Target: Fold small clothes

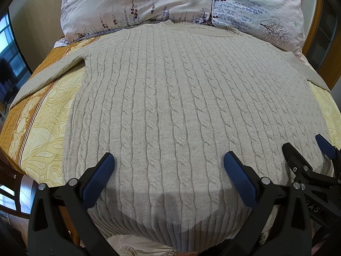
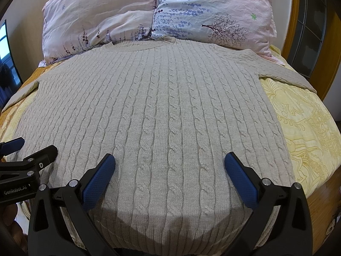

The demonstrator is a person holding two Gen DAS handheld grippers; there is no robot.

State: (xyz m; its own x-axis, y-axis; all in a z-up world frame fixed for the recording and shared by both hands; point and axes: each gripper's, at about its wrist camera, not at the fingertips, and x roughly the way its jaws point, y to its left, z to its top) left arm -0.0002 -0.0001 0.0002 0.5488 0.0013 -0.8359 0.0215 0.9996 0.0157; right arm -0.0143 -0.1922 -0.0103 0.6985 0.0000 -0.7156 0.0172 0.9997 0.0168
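Observation:
A beige cable-knit sweater (image 1: 170, 98) lies flat on the bed, collar toward the pillows, hem nearest me. It also shows in the right wrist view (image 2: 162, 111). Its left sleeve (image 1: 42, 79) runs out to the left and its right sleeve (image 2: 285, 74) to the right. My left gripper (image 1: 168, 166) is open and empty above the hem area. My right gripper (image 2: 170, 166) is open and empty above the hem, just right of the left one. The right gripper also shows at the right edge of the left wrist view (image 1: 304, 149), and the left gripper at the left edge of the right wrist view (image 2: 32, 147).
Two floral pillows (image 1: 138, 4) (image 2: 213, 12) lie at the head of the bed behind the collar. A yellow and orange patterned bedspread (image 1: 40, 128) (image 2: 307, 128) covers the bed. A wooden headboard (image 2: 294, 21) stands at the right. The bed's near edge is under the hem.

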